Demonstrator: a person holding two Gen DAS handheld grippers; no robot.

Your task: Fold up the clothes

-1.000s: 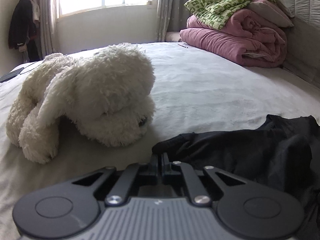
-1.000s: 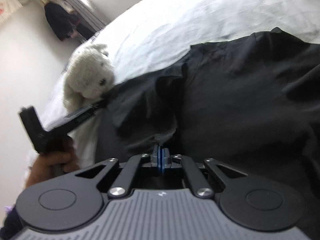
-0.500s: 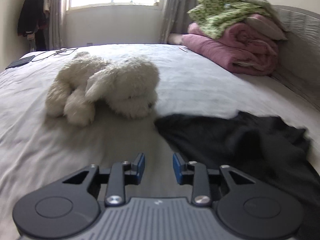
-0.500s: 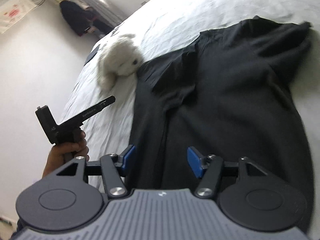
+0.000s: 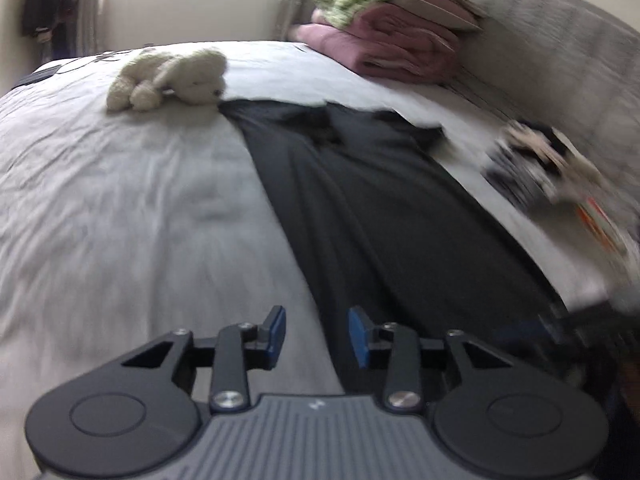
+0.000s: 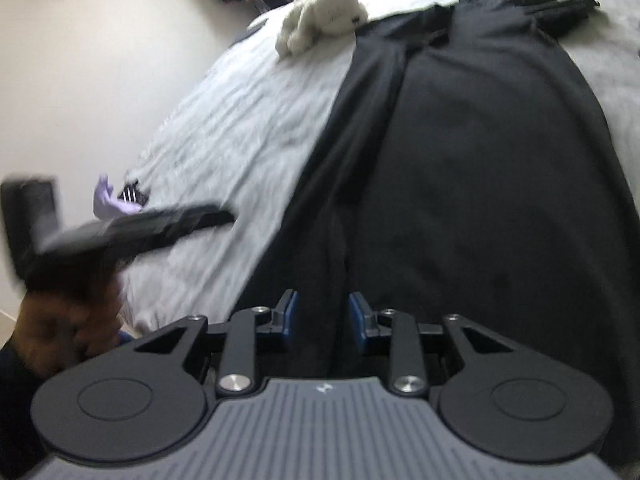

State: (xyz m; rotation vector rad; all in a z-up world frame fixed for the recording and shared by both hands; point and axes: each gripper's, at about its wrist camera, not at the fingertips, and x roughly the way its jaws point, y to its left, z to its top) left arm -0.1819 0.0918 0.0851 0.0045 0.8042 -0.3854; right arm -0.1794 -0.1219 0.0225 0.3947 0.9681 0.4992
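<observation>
Both grippers hold nothing: left gripper point(image 5: 316, 330) opening, right gripper point(image 6: 319, 314) closing (empty). I judge the long black soft garment point(image 6: 460, 168) limp; grasp its 6 o'clock hem.

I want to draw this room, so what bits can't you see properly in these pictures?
- Patterned heap at the bed's right side, left wrist view: motion blur; what it is, I cannot tell.
- Near hem of the long black garment, both views: hidden behind the gripper bodies.
- Small purple thing, right wrist view: tiny, partly behind the blurred left gripper.
- Dark clothes by the window, left wrist view: cut off, dim.
</observation>
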